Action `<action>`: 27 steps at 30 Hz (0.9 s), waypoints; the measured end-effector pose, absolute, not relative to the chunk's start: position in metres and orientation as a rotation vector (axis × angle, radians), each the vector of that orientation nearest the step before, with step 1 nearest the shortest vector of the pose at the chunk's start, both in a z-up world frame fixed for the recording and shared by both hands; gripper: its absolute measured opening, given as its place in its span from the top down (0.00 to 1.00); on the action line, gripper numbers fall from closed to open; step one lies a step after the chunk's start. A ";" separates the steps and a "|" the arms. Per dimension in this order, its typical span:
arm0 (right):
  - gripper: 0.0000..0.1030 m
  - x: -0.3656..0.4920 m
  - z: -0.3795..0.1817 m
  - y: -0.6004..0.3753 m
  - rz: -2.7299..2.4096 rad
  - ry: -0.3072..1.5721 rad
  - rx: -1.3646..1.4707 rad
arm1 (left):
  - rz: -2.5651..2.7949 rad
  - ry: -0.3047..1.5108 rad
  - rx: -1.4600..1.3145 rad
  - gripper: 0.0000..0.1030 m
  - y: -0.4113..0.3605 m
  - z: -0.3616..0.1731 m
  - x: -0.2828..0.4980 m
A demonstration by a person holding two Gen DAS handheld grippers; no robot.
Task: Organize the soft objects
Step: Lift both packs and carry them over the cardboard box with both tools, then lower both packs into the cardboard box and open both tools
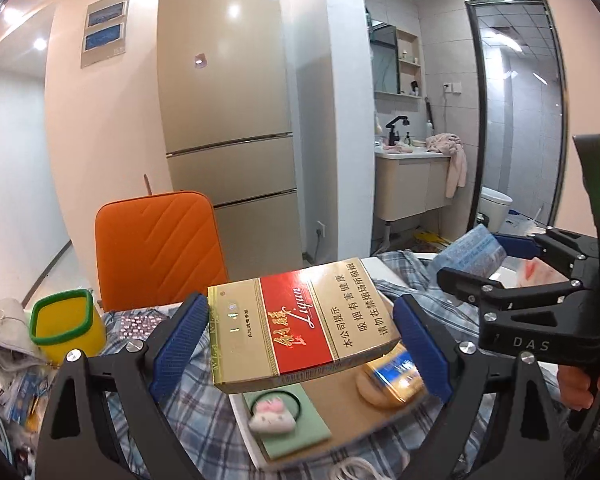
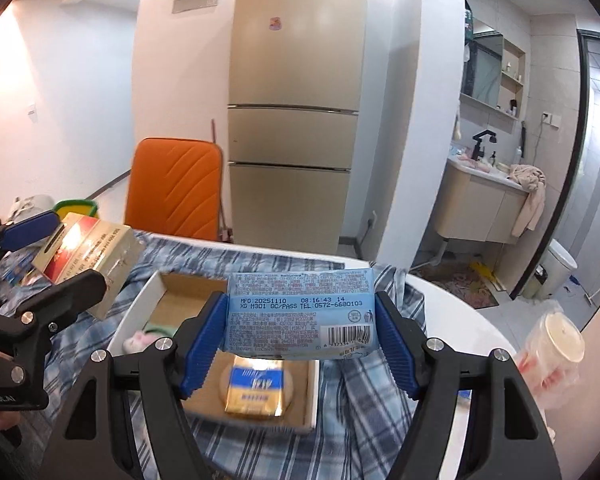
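Blue pads of the left gripper [image 1: 300, 336] clamp a red-and-gold carton [image 1: 300, 322] across its width, jaws wide. Right gripper [image 2: 302, 334], jaws about half open, grips a blue tissue pack [image 2: 300, 314]. Both items hang above the open cardboard box [image 2: 156, 280] on the plaid cloth [image 2: 352, 392].

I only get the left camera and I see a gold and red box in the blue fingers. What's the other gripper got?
Observer: The right gripper squeezes a light blue packet with a barcode.
Operator: What's under it?
Observer: An open cardboard tray, with a small gold and blue pack lying inside.
Operator: Anything off to the right?
Observer: A clear bag holding a round white-lidded tub sits at the table's edge.
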State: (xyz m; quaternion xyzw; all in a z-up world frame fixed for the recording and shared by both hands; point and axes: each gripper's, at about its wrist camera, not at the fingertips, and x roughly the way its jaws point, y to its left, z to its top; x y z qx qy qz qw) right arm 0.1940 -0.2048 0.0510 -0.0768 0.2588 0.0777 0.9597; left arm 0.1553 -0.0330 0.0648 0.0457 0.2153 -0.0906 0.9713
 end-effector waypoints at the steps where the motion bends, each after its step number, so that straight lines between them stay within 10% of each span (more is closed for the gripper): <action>1: 0.28 0.200 0.050 -0.203 0.153 0.528 -0.158 | -0.180 0.445 0.084 0.10 -0.030 0.061 0.162; 27: 0.28 0.290 -0.042 -0.159 0.195 0.731 -0.222 | -0.164 0.707 -0.012 0.10 0.000 -0.029 0.217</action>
